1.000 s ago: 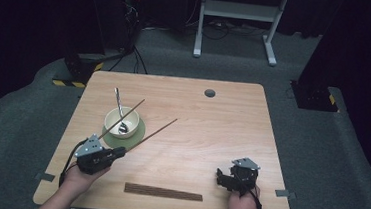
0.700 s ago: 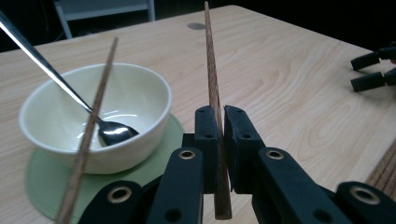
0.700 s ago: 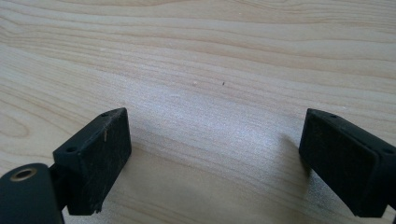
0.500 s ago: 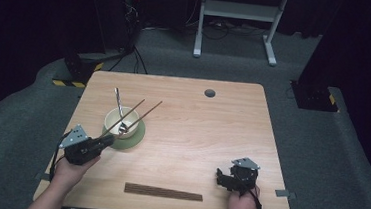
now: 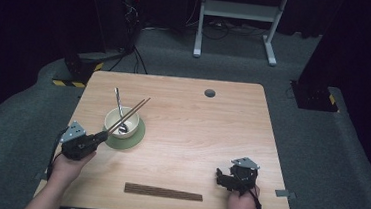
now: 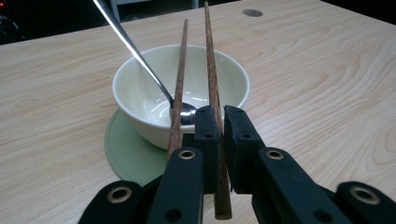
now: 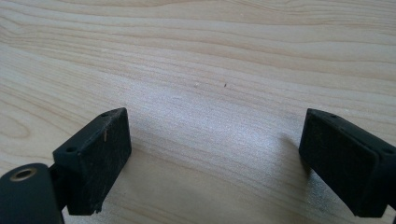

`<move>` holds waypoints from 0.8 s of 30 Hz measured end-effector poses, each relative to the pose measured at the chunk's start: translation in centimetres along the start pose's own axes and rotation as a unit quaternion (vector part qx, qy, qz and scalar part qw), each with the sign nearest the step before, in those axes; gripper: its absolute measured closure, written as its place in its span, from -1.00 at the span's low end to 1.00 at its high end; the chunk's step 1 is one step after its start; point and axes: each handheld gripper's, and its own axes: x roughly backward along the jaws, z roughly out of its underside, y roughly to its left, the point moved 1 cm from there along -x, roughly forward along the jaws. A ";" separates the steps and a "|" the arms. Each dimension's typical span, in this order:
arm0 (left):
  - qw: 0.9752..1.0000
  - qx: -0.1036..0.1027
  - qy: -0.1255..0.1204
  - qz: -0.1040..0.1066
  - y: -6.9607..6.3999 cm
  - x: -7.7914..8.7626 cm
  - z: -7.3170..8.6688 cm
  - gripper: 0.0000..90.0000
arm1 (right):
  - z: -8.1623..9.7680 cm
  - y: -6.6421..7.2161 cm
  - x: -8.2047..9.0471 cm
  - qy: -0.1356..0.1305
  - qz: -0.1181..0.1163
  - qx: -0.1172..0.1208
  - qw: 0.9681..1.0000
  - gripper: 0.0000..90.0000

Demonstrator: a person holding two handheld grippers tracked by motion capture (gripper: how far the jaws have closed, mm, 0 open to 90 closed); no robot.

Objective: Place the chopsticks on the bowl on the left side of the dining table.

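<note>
1. Left gripper (image 5: 101,137) sits at 7–8 o'clock on the table (image 5: 221,137), pointing toward 1–2 o'clock. Jaws clamped on one brown chopstick (image 6: 215,121), as seen in the left gripper view.
2. A second chopstick (image 6: 179,93) runs alongside, just outside the left-hand pad (image 6: 205,140) in that view; cannot tell whether it is gripped.
3. Both chopsticks extend over the cream bowl (image 5: 122,122), tips past its far rim toward 1 o'clock.
4. The bowl stands on a green coaster (image 5: 135,139) at 9 o'clock of the table centre. A metal spoon (image 5: 119,110) rests inside it, handle leaning toward 12 o'clock.
5. Right gripper (image 5: 220,176) is at 5 o'clock, low over bare wood; jaws wide apart, nothing between them.
6. A dark bundle of sticks (image 5: 163,191) lies flat at 6 o'clock, near the front edge, between the two hands.
</note>
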 end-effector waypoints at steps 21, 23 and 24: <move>0.998 -0.036 0.030 -0.034 -0.2 -0.4 0.6 0.86 | 0.0 0.0 0.0 0.000 -0.002 0.001 1.000 -0.80; 0.998 -0.039 0.031 -0.038 -0.4 -0.3 0.6 0.86 | 0.0 0.1 0.0 -0.001 -0.002 0.003 1.000 -0.80; 0.998 -0.043 0.033 -0.042 -0.4 -0.3 0.6 0.85 | 0.1 0.1 0.1 -0.001 -0.003 0.003 1.000 -0.80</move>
